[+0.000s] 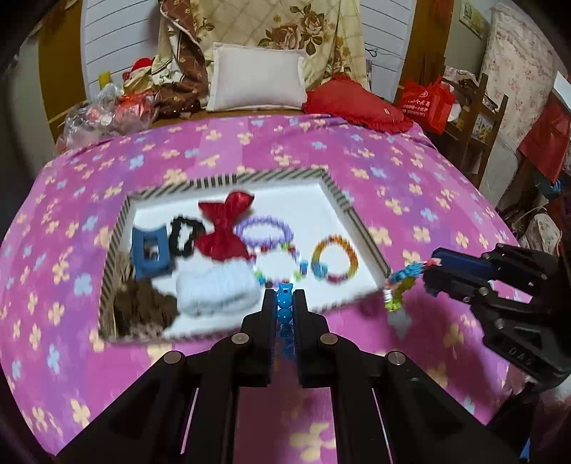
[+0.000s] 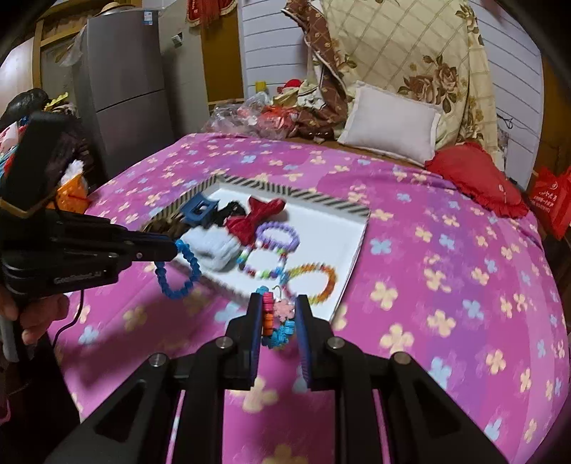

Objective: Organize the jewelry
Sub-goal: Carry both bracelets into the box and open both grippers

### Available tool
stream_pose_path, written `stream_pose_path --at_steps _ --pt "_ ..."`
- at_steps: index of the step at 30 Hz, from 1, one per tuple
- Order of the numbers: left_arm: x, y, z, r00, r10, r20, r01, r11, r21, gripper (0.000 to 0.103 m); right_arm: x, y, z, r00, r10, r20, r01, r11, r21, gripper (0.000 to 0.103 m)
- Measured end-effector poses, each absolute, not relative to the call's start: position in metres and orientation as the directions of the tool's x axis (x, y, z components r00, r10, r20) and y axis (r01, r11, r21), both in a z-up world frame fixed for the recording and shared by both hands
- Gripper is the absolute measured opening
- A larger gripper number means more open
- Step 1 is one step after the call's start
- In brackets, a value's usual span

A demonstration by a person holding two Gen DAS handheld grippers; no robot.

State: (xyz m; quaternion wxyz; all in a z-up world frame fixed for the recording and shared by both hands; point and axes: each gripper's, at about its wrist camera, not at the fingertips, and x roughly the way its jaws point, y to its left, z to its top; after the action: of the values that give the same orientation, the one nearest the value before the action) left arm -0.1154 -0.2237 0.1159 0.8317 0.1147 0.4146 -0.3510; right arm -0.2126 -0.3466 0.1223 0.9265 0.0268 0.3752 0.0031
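A white tray with a striped rim (image 1: 228,178) (image 2: 307,200) lies on the pink flowered bed. It holds a red bow (image 1: 223,228), a purple bracelet (image 1: 266,232) (image 2: 278,233), a multicolour bead bracelet (image 1: 280,264), an orange-rainbow bracelet (image 1: 335,258) (image 2: 314,282), a blue claw clip (image 1: 150,251) (image 2: 198,210), a black hair tie (image 1: 183,237) and a white scrunchie (image 1: 214,289). My left gripper (image 1: 284,303) (image 2: 175,246) is shut on a blue bead bracelet (image 1: 285,307) (image 2: 178,271) at the tray's near edge. My right gripper (image 2: 278,314) (image 1: 426,267) is shut on a colourful bracelet (image 2: 276,321) (image 1: 403,285) just right of the tray.
A white pillow (image 1: 257,78), a red cushion (image 1: 357,101) and a flowered quilt (image 1: 285,32) lie at the bed's head. Plastic bags (image 1: 103,114) sit at the far left corner. A grey fridge (image 2: 121,82) stands left of the bed, wooden racks (image 1: 474,117) to its right.
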Motion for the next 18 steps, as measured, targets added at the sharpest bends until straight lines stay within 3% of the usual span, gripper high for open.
stream_pose_path --at_steps 11,18 --pt "-0.067 -0.283 0.104 0.385 -0.481 -0.788 0.662 0.739 -0.127 0.019 -0.132 -0.385 0.107 0.697 0.026 -0.717 0.075 0.991 0.109 0.018" --pt "-0.021 -0.296 0.069 0.368 -0.409 -0.835 0.588 0.798 -0.132 0.019 -0.085 -0.400 0.077 0.652 0.045 -0.757 0.090 0.987 0.136 0.018"
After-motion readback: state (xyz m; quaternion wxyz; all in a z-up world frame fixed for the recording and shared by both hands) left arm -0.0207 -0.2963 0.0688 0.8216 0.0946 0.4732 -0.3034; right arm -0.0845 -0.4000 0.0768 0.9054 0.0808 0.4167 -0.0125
